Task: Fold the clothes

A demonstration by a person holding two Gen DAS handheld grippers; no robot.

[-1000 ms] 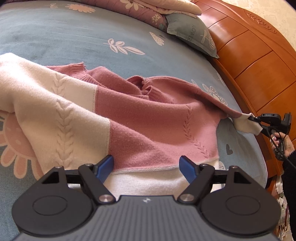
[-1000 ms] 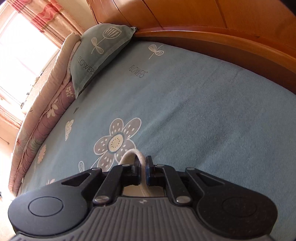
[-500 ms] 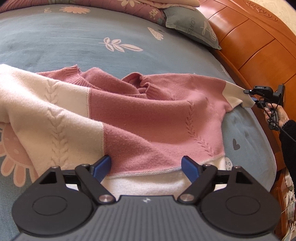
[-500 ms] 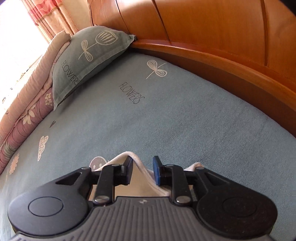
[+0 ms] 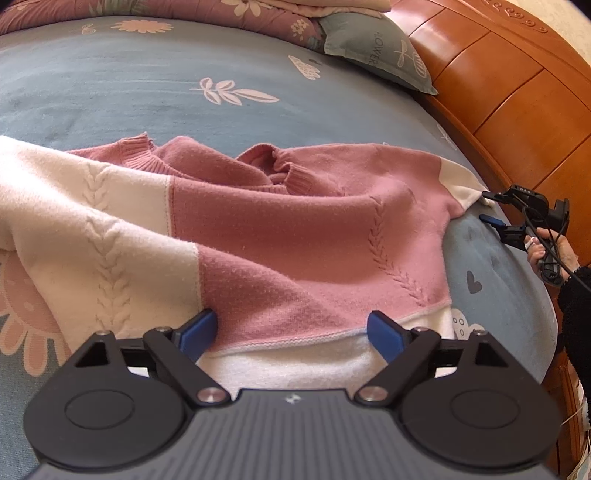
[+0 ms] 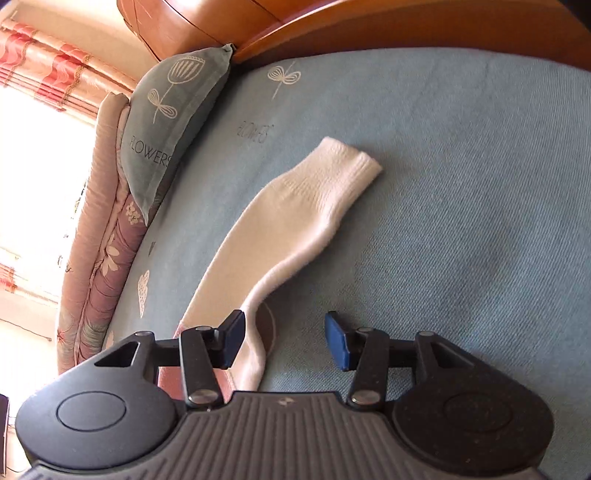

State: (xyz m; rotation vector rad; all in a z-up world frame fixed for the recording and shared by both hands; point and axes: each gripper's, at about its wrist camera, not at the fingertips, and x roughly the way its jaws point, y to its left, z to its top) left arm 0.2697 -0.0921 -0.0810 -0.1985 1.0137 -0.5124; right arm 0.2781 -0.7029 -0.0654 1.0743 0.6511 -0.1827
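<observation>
With both the left gripper (image 5: 291, 328) and right gripper (image 6: 284, 339) spread wide and holding nothing, the rumpled sweater (image 5: 295, 229) at frame centre could fold crooked because its sleeve (image 6: 295, 221) lies curved.

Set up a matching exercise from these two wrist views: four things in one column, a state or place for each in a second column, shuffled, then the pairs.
Things:
1. left gripper
2. right gripper
3. cream sleeve
4. grey-green pillow

States or places:
A. propped against the wooden headboard
B. open over the sweater's cream hem
C. lying flat on the blue bedsheet, free of any grip
D. open, with the sleeve passing beside its left finger

Pairs: 1-B, 2-D, 3-C, 4-A
</observation>
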